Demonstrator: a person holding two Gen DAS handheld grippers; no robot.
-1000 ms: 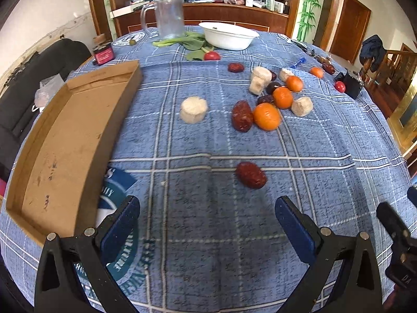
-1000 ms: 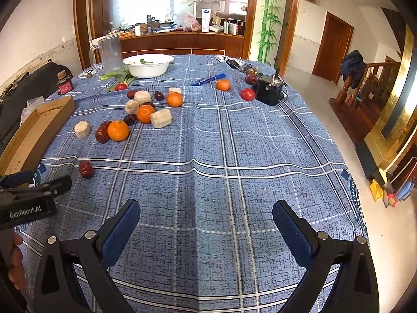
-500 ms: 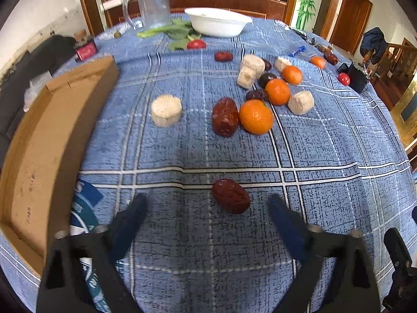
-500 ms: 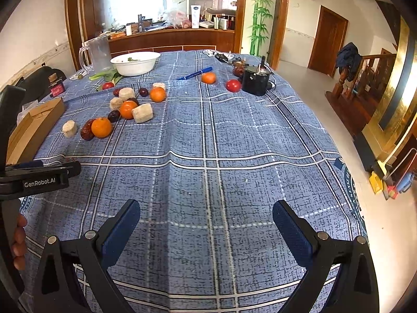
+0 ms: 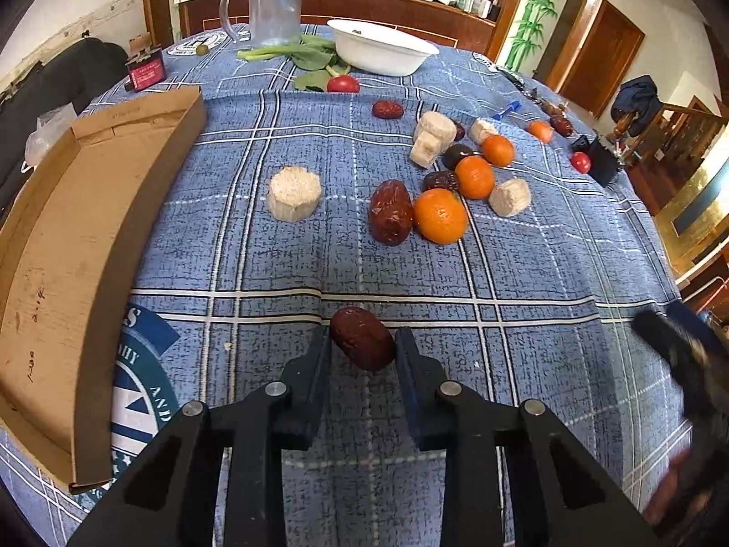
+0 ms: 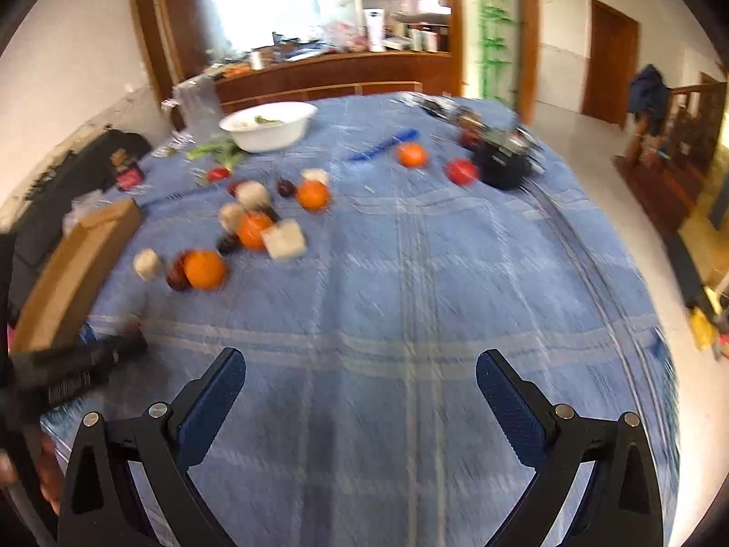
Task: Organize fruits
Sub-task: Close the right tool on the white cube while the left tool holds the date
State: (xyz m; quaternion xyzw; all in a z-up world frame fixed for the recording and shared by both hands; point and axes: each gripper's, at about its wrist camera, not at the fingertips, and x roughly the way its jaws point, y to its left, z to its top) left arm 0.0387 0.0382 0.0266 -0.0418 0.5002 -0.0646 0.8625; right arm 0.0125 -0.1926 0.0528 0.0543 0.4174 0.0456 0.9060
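Note:
My left gripper is shut on a dark red date that lies on the blue checked tablecloth. Farther back lie another red date, an orange, a pale round chunk and several more oranges, dates and pale chunks. An empty cardboard tray lies to the left. My right gripper is open and empty above bare cloth; its view is blurred. The fruit cluster and the tray show there at the left.
A white bowl, a clear jug, green leaves and a small tomato stand at the back. A small red box sits back left. A black pot, tomato and blue pen lie far right.
My left gripper moved forward to the near date and closed its jaws on it. My right gripper swung, and its view has turned blurred.

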